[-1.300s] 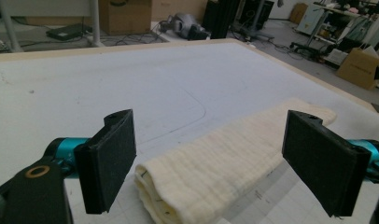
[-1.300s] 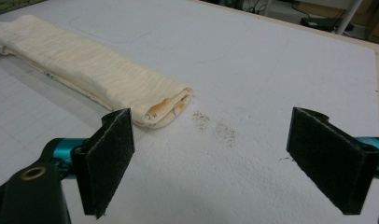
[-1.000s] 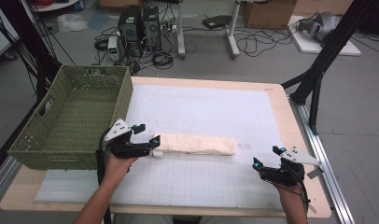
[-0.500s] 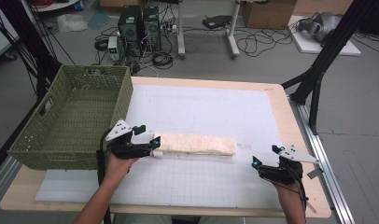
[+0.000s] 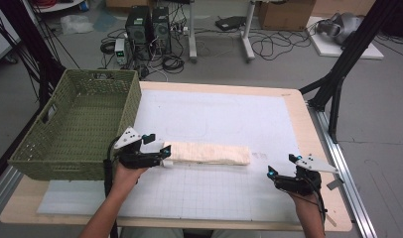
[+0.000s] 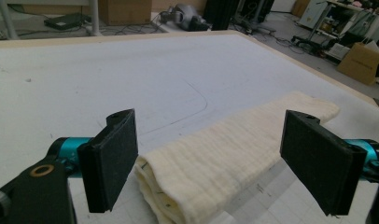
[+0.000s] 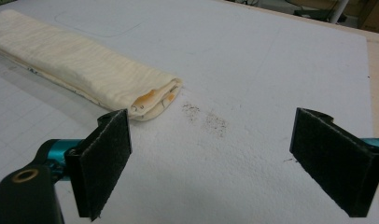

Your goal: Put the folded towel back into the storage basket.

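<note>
A cream folded cloth (image 5: 209, 153) lies as a long narrow roll across the white mat (image 5: 214, 119). My left gripper (image 5: 162, 157) stands open at the cloth's left end, its jaws on either side of that end (image 6: 197, 182) without closing on it. My right gripper (image 5: 280, 171) is open with nothing between its jaws, low over the mat to the right of the cloth's other end (image 7: 85, 65), a short gap away. An orange-marked fold shows at that end.
A green woven basket (image 5: 75, 129) stands at the table's left, just behind my left hand. Dark smudges (image 7: 206, 119) mark the mat near the cloth's right end. The wooden table edge (image 5: 318, 148) runs along the right; cables and computer cases lie on the floor beyond.
Little has changed: my right gripper has drifted slightly toward the cloth's right end. My left gripper stays open around the cloth's left end.
</note>
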The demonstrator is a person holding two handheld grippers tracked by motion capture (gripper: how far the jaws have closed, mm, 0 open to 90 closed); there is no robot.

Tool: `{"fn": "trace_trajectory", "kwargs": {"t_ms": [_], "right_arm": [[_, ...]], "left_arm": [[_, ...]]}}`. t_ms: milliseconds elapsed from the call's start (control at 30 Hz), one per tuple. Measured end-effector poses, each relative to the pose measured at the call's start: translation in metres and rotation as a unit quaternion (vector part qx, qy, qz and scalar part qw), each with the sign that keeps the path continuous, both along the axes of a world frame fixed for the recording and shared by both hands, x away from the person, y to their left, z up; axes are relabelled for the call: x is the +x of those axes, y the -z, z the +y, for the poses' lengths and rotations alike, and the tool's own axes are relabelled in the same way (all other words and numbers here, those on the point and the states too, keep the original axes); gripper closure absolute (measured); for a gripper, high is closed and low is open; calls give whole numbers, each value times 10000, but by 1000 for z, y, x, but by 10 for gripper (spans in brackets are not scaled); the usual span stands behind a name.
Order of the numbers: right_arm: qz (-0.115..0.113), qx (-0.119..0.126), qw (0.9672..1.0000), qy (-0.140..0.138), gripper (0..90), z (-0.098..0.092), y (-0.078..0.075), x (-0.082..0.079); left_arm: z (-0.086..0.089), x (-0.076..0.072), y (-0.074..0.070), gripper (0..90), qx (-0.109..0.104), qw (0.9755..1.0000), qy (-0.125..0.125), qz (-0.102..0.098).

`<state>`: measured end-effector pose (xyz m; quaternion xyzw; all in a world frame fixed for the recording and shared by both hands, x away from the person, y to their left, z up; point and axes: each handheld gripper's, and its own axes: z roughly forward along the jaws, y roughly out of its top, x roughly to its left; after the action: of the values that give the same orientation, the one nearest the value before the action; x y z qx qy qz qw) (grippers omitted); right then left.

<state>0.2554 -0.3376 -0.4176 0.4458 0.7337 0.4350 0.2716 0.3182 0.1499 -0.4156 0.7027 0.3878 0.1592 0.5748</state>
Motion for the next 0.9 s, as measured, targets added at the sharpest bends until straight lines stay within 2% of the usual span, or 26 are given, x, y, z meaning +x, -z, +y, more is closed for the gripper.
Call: {"fn": "trace_trajectory", "kwargs": {"t_ms": [167, 267, 367, 500, 633, 767, 900], "right_arm": [[2, -7, 10000, -3, 120, -1, 1, 0], [16, -10, 10000, -26, 120, 0, 1, 1], [15, -73, 9999, -68, 120, 1, 2, 1], [45, -111, 9999, -104, 120, 1, 3, 1], [79, -88, 9999, -117, 120, 1, 4, 1], [81, -100, 9998, -135, 120, 2, 4, 2], [110, -93, 9998, -157, 120, 5, 4, 2]], "left_arm": [[-2, 1, 3, 187, 73, 9999, -66, 123], [-4, 3, 6, 182, 203, 9993, -229, 214], [-5, 5, 8, 182, 298, 9990, -198, 282], [-7, 7, 11, 204, 497, 9973, -347, 405], [-5, 10, 16, 232, 589, 9955, -458, 580], [-5, 14, 21, 278, 695, 9937, -469, 744], [-8, 16, 26, 341, 894, 9909, -430, 904]]}}
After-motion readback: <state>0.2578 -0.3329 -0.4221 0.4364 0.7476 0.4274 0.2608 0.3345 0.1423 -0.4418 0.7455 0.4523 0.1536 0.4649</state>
